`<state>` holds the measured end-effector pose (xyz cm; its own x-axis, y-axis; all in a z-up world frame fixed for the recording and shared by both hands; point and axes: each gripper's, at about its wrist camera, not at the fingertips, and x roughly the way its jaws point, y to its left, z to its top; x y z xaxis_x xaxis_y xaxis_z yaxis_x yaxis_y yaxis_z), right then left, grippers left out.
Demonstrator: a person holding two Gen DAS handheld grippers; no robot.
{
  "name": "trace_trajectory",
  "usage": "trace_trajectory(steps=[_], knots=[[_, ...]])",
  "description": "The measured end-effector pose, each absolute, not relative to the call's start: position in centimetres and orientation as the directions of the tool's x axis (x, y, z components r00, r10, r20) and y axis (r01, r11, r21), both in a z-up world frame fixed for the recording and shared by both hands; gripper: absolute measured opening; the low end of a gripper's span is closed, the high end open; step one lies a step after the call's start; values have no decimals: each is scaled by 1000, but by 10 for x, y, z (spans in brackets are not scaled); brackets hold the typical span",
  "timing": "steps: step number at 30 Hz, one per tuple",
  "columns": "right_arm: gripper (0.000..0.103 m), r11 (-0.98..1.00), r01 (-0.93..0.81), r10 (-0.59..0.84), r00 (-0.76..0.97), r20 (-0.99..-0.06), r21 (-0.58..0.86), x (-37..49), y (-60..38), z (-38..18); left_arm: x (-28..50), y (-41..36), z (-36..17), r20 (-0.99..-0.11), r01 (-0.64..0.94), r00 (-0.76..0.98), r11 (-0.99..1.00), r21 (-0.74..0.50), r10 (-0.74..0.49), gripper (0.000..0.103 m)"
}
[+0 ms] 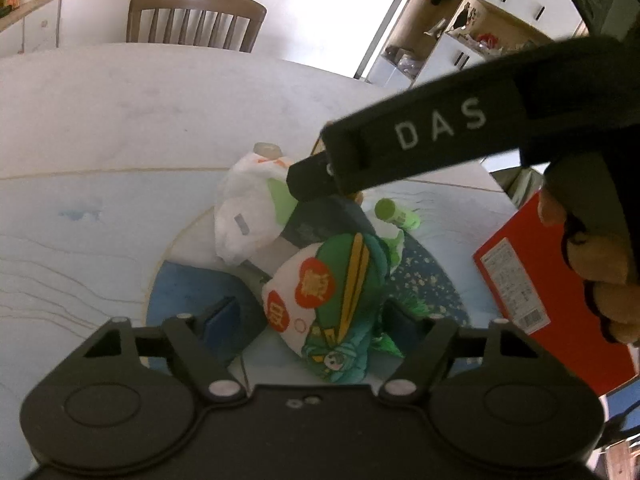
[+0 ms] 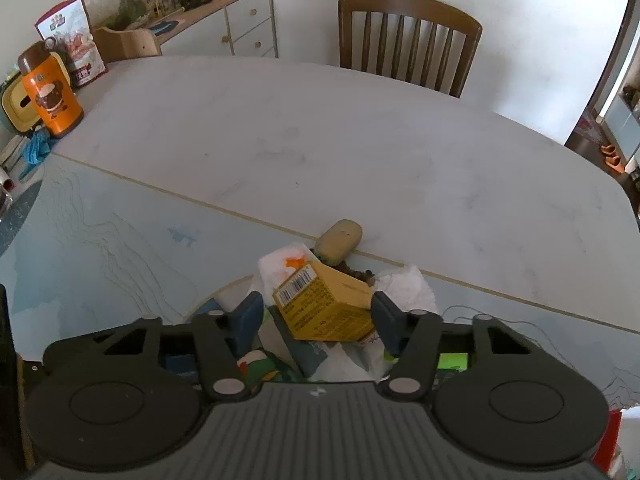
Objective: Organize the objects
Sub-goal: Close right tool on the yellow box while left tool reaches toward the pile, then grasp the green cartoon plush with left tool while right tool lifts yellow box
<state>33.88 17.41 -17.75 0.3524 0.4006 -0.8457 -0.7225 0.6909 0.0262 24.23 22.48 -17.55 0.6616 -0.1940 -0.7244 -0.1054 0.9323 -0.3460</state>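
A pile of small items lies on a round blue mat [image 1: 180, 300] on the table. My left gripper [image 1: 314, 320] is open, its fingers on either side of a green and white snack bag [image 1: 332, 300] at the front of the pile. My right gripper [image 2: 318, 320] is open around a yellow box [image 2: 324, 308] with a barcode; its right pad touches the box, and a gap shows at the left pad. In the left wrist view the right gripper [image 1: 308, 182] reaches in from the right over a white plastic bag [image 1: 244, 208], held by a hand [image 1: 592, 280].
The pile also holds a dark pouch [image 1: 320, 224], a green tube [image 1: 390, 210] and a beige oval case [image 2: 340, 240]. A red box [image 1: 560, 292] stands at the right. An orange flask [image 2: 50, 96] stands at the table's far left. A wooden chair [image 2: 408, 40] is behind the table.
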Motion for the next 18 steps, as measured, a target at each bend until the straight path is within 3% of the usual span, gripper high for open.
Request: trace_trajectory(steps=[8,18], knots=[[49,694,-720,408,370,-834,20,339,169,-175,241,228,-173,-713,-108,664,914,-390,-226,55],[36,743,-669,415,416,-809,38,341,149,-162,234,231,-166,-702,-117,674,904,-411,-232,51]])
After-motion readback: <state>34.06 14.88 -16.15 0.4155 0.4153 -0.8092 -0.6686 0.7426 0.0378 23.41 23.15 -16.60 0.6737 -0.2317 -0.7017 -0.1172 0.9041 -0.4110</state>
